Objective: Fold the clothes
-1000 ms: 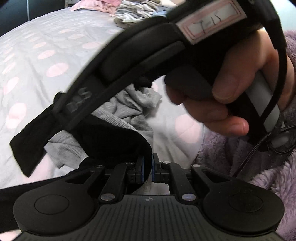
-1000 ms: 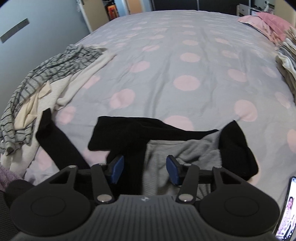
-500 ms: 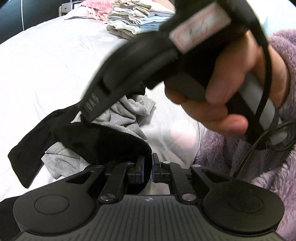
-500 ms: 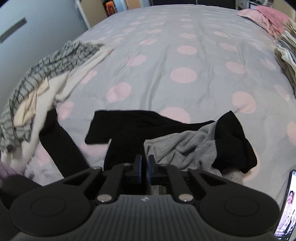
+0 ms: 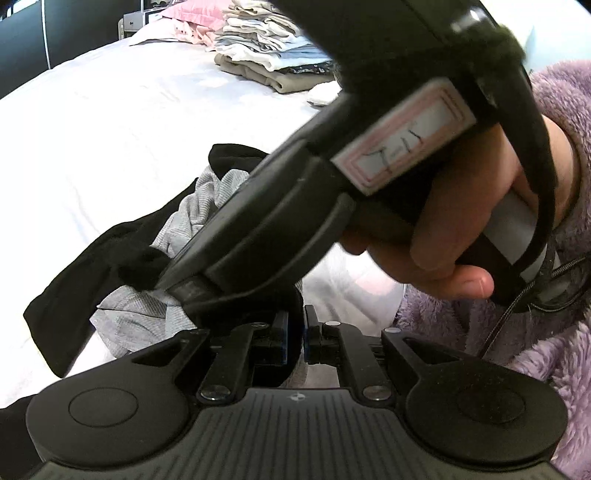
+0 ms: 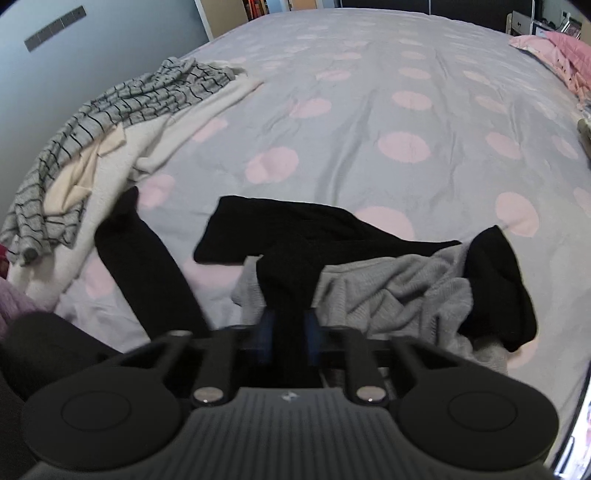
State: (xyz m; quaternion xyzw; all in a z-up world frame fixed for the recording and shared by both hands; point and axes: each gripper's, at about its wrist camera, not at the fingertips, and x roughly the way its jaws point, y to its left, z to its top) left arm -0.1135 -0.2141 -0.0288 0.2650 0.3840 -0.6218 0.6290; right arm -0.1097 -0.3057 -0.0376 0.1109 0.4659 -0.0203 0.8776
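A crumpled garment lies on the bed just ahead of me, with a grey ribbed body (image 6: pixel 391 291) and black parts (image 6: pixel 295 229). My right gripper (image 6: pixel 289 328) is closing, and a bunched strip of the black cloth is pinched between its blue pads. My left gripper (image 5: pixel 295 334) is shut, with black cloth of the same garment (image 5: pixel 85 258) running down between its pads. In the left wrist view a hand (image 5: pixel 461 229) holds the right gripper (image 5: pixel 166 284), whose tip is buried in the grey cloth (image 5: pixel 140 314).
The bedspread (image 6: pixel 369 129) is grey with pink dots. A striped garment (image 6: pixel 122 107) and a cream one (image 6: pixel 184 125) lie at the left edge. Folded clothes (image 5: pixel 266 62) are stacked at the far side beside pink ones (image 5: pixel 188 22). A purple fleece sleeve (image 5: pixel 535 350) is close by.
The right gripper's jaws went from wide apart to shut on the black cloth, and the cloth bunched up toward them. The left gripper stayed shut.
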